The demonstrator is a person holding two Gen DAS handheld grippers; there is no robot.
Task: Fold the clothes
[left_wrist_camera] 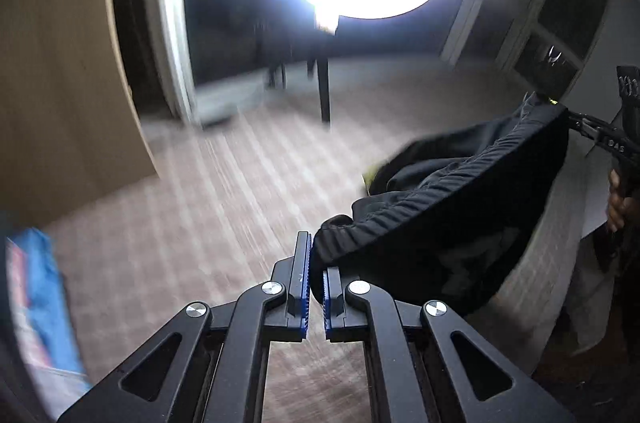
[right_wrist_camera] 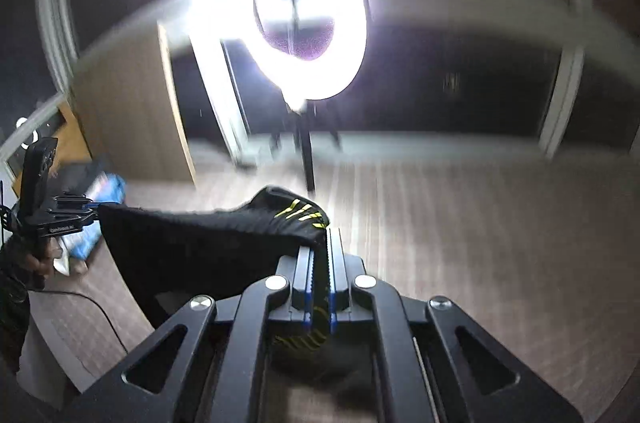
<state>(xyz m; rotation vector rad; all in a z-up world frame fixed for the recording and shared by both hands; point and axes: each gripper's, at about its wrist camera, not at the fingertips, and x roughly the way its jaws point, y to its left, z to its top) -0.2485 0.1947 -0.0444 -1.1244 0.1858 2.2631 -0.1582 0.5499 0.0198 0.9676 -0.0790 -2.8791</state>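
A black garment (left_wrist_camera: 460,207) is hanging in the air, stretched between two handheld grippers above a striped carpeted floor (left_wrist_camera: 200,191). The left gripper (left_wrist_camera: 316,287) is pinching one end of its ribbed, elasticated band between blue toothed pads. The right gripper (right_wrist_camera: 320,263) is clamping the other end, where yellow diagonal stripes (right_wrist_camera: 300,213) are showing on the cloth. Both sets of jaws are closed on fabric.

The cloth is sagging in a soft, deep curve between the two grips, so it looks light, limp and thin, with no stiffness of its own. The gathered band seems the thickest, most textured part and the surest place to take hold; the smooth panel below would likely slide and bunch.

A glaring ring light (right_wrist_camera: 300,11) on a dark stand is standing ahead. A pale wooden cabinet (left_wrist_camera: 60,83) is sitting to the left, with a blue packet (left_wrist_camera: 36,303) near it. Motion blur is smearing the room.
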